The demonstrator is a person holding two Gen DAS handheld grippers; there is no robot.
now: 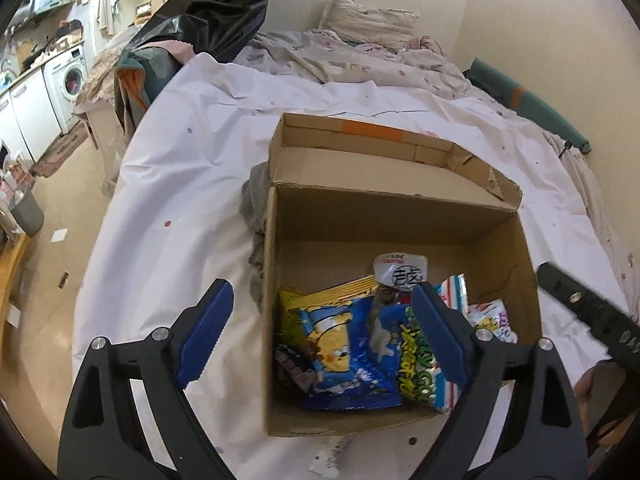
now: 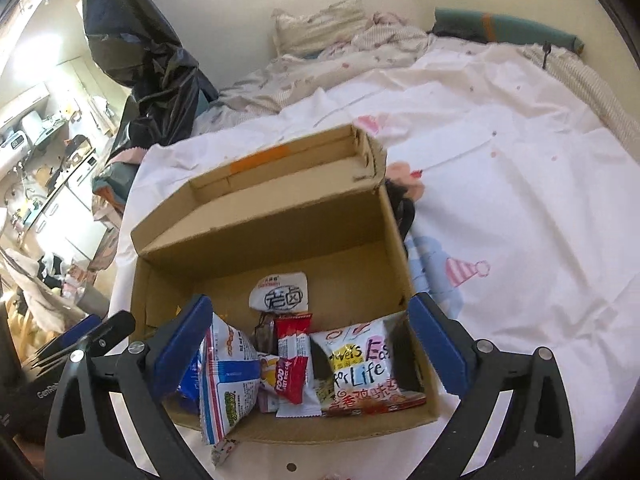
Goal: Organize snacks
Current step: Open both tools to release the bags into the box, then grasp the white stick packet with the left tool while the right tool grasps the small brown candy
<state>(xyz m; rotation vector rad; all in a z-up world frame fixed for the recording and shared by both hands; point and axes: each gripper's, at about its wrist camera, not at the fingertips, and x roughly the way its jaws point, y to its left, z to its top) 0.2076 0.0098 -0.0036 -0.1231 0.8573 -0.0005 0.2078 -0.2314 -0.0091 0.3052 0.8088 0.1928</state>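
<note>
Snacks (image 1: 344,344) lie in our box (image 2: 280,216). Our left gripper (image 1: 324,332) and right gripper (image 2: 312,344) gape wide, empty. Next we fetch more.

Bed sheet (image 1: 180,184) under cardboard box (image 1: 400,208)

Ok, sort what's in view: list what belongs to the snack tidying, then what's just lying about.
Belongs to the job:
cardboard box
blue snack packet
white "Life" packet
red snack bar

Just lying about:
pillow
black plastic bag
washing machine
grey cloth beside the box
</note>
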